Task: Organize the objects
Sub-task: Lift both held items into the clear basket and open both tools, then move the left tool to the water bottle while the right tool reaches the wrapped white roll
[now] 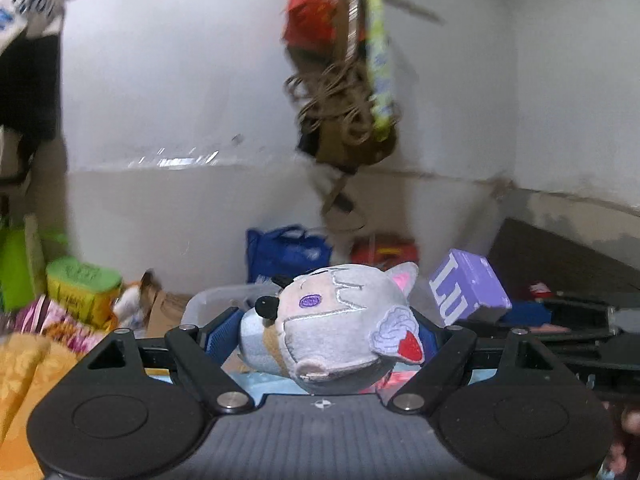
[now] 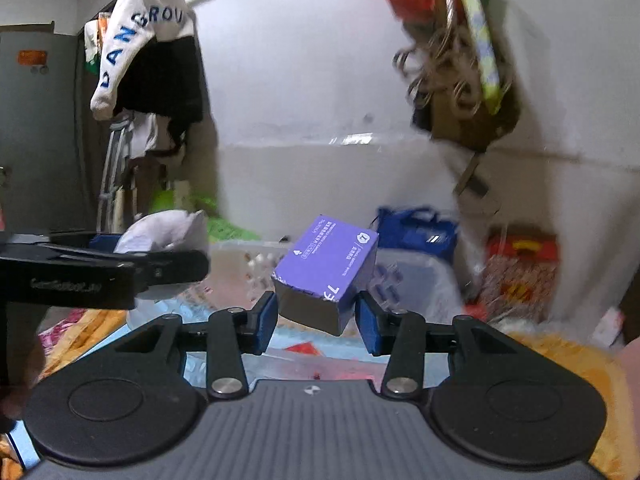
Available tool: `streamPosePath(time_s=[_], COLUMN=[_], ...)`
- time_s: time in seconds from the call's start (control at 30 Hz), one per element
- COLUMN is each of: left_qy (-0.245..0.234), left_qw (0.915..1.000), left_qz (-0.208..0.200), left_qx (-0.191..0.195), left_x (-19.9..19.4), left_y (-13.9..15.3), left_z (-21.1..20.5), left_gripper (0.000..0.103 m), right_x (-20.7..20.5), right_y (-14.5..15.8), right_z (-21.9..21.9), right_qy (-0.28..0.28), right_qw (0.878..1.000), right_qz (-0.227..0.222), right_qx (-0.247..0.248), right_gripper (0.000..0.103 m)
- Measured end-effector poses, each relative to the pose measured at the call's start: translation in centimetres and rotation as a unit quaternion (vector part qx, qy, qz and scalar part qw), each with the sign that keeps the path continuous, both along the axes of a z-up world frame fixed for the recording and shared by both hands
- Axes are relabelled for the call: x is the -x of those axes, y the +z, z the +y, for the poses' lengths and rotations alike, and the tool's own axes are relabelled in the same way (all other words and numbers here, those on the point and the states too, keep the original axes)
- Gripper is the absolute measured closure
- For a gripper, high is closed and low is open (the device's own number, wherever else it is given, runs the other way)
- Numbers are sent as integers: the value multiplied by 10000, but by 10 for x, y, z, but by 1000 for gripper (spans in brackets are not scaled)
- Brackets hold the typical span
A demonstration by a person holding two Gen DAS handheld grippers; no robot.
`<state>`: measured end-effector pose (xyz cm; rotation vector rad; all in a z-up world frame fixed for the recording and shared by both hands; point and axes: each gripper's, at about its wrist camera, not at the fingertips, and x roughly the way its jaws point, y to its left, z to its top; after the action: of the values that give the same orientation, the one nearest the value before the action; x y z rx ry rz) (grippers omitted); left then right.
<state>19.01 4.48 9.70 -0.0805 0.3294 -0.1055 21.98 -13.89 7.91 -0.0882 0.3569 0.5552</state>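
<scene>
Purple box point(image 2: 326, 270) pinched between right fingers point(image 2: 267, 322); left fingers point(image 1: 222, 332) clamp grey plush toy point(image 1: 336, 328).

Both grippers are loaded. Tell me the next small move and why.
Probably carry both loads forward over the clear plastic bin and lower them in. The left gripper is clamped on the grey plush toy and the right gripper grips the purple box, both held clear of the bedding. The bin lies just ahead, so little travel seems needed.

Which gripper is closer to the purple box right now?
Right. The right gripper is clamped on the purple box; the left gripper holds the plush toy beside it.
</scene>
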Motion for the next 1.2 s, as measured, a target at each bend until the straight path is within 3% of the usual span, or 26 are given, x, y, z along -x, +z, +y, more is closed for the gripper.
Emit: streamPosePath(time_s=[0.23,0.37,0.4,0.5,0.67,0.87,1.03,1.2], left_qy=[246,274,262,300,370,285,-56,-543], left_qw=[9996,9992,9991,9987,9992,9985,9992,9936], left_qz=[138,258,278,350,131,-447,-92,351], left_qx=[-93,129,204,233,-20,-162,-380,-927], left_x=[-19,-29,-31,-40,-29,18,49,75], left_y=[-14,-16,-17,-20,-19,-14,-37,-74], left_z=[1,12,15,17,10,0,-17,-23], left_gripper=[17,15,15,7,0,0,0,0], right_x=[-8,-10,-11,-8,22,61,71,70], right_y=[-14,-11,-10,-8,-1,-15,-38,-53], right_z=[9,11,12,12,-1,-24,-34,-44], right_qy=[-34,-50,-61,-210,-422,-239,-368,-232], right_qw=[9999,9998,9998,9995,9962,9970,9970,9994], right_qz=[42,-51,-52,-192,-766,-685,-634,-168], right_qx=[144,187,200,141,-32,-257,-240,-199], right_gripper=[57,54,50,0,0,0,0,0])
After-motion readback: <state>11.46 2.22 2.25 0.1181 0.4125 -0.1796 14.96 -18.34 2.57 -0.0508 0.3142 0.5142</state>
